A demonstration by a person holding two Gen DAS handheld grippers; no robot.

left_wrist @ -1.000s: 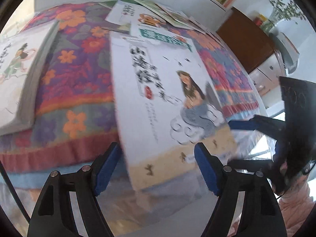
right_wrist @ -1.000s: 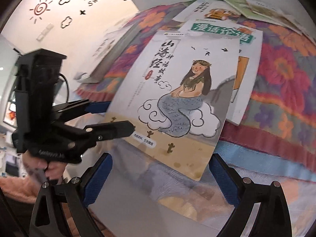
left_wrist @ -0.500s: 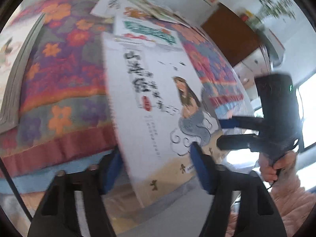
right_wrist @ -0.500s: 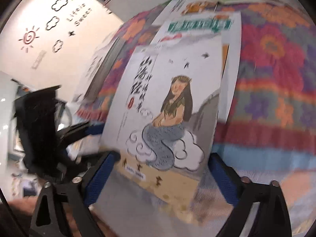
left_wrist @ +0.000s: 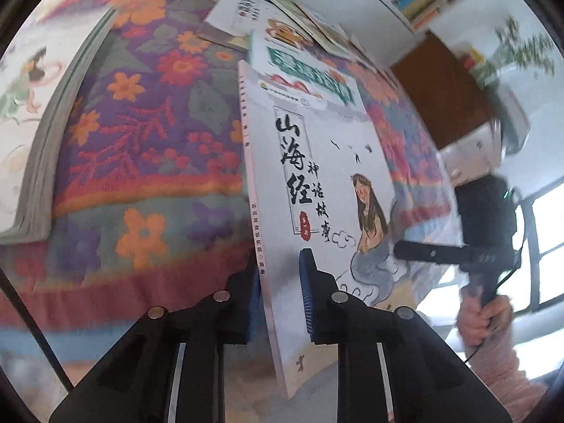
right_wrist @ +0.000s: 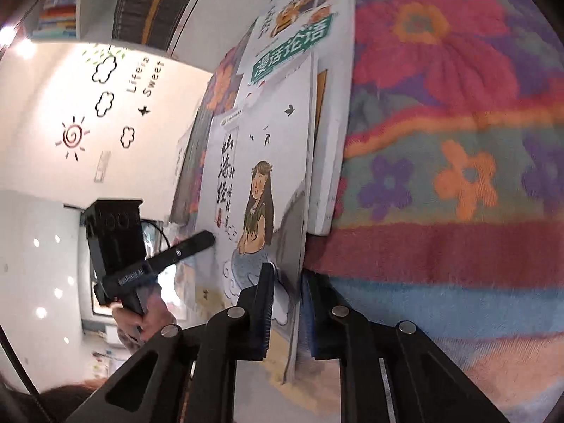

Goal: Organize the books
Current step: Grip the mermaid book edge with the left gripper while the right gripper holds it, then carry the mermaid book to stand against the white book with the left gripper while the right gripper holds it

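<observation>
The left tool (left_wrist: 278, 296) has just closed and pinches the mermaid book (left_wrist: 328, 183) at its near spine edge, over the flowered cloth (left_wrist: 141, 162). The right tool (right_wrist: 285, 303), also just closed, pinches its near right edge; a green-titled book (right_wrist: 335, 112) lies beneath.

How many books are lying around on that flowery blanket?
At least 5: the mermaid book clamped by both grippers, a green-titled book under it, a tiger-cover book, thin booklets behind, a thick book left. Others may be hidden.

Right tool (right_wrist: 284, 303) just closed on mermaid-cover book (right_wrist: 261, 176), left tool (right_wrist: 208, 238) gripping its far edge, floral blanket (right_wrist: 440, 148) beneath.
</observation>
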